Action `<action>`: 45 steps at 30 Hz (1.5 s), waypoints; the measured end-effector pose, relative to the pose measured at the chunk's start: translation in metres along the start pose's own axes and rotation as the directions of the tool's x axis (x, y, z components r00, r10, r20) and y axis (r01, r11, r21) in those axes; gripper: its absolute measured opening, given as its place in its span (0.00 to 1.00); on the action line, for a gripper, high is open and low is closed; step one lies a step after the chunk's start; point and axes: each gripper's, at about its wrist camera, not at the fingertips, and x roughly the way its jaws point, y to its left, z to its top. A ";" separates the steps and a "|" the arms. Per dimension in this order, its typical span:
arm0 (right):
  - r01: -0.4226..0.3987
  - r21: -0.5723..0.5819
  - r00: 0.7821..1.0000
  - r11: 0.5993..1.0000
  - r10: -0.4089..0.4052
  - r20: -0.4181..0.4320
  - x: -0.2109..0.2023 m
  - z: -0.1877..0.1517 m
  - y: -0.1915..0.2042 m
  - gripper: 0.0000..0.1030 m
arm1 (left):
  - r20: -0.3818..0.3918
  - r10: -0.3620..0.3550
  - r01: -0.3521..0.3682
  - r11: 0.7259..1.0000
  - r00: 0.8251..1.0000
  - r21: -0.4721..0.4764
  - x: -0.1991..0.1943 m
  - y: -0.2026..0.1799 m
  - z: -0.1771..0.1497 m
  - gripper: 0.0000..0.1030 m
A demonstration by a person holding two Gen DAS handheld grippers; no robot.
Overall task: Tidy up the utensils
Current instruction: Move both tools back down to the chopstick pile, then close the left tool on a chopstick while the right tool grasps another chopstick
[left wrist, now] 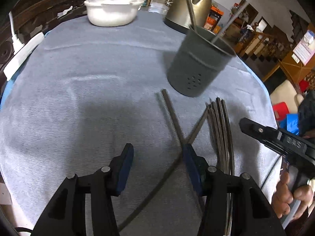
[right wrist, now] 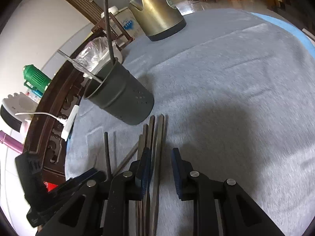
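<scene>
Green flask [right wrist: 36, 77] only in right view; both tongs [left wrist: 157, 161] [right wrist: 160, 167] parted, empty.

Readable text: one short marking only

The right tool [left wrist: 279, 137], seen from the left wrist view, is showing raised pale letters on its black body that are reading roughly "DAS", though blur is making this uncertain. A round green-and-white emblem on the kettle [right wrist: 157, 13] and blue print on a white box [right wrist: 128, 24] behind it are staying too small to read.
</scene>
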 end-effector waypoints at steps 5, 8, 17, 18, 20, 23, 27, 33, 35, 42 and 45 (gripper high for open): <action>0.048 -0.037 0.999 0.998 -0.049 -0.023 0.019 0.014 0.008 0.24 | -0.008 -0.064 0.063 0.998 0.998 -0.026 -0.006 0.009 0.007 0.53; 0.096 -0.076 0.995 0.992 -0.099 -0.033 0.029 0.021 0.015 0.23 | -0.016 -0.073 0.072 0.997 0.997 -0.041 -0.001 0.009 0.020 0.53; 0.132 -0.063 0.987 0.989 -0.136 -0.079 0.033 0.021 0.002 0.10 | -0.064 -0.116 0.112 0.991 0.991 -0.070 0.021 -0.010 0.046 0.53; 0.130 -0.056 0.988 0.990 -0.134 -0.079 0.032 0.021 -0.001 0.10 | -0.070 -0.119 0.114 0.991 0.990 -0.064 0.023 -0.013 0.047 0.53; 0.115 -0.045 0.990 0.992 -0.118 -0.078 0.029 0.023 -0.005 0.11 | -0.077 -0.127 0.123 0.991 0.989 -0.058 0.030 -0.019 0.049 0.53; 0.085 -0.013 0.995 0.996 -0.085 -0.051 0.025 0.024 -0.009 0.12 | -0.084 -0.120 0.115 0.992 0.989 -0.058 0.039 -0.023 0.051 0.53; 0.079 0.035 0.995 0.996 -0.077 -0.066 0.026 0.031 -0.014 0.12 | -0.067 -0.088 0.086 0.996 0.994 -0.033 0.048 -0.025 0.052 0.44; 0.082 0.046 0.990 0.996 -0.076 -0.118 0.043 0.040 -0.018 0.13 | -0.083 -0.088 0.090 0.996 0.993 0.022 0.052 -0.026 0.050 0.18; 0.099 0.027 0.988 0.995 -0.095 -0.125 0.046 0.043 -0.014 0.13 | -0.085 -0.089 0.091 0.996 0.992 0.018 0.052 -0.022 0.050 0.17; 0.089 0.019 0.983 0.996 -0.085 -0.165 0.049 0.044 -0.003 0.13 | -0.101 -0.135 0.131 0.990 0.986 -0.043 0.048 0.000 0.058 0.17; 0.120 0.001 0.978 0.993 -0.118 -0.175 0.051 0.042 0.000 0.13 | -0.127 -0.142 0.135 0.989 0.982 -0.065 0.051 0.005 0.063 0.19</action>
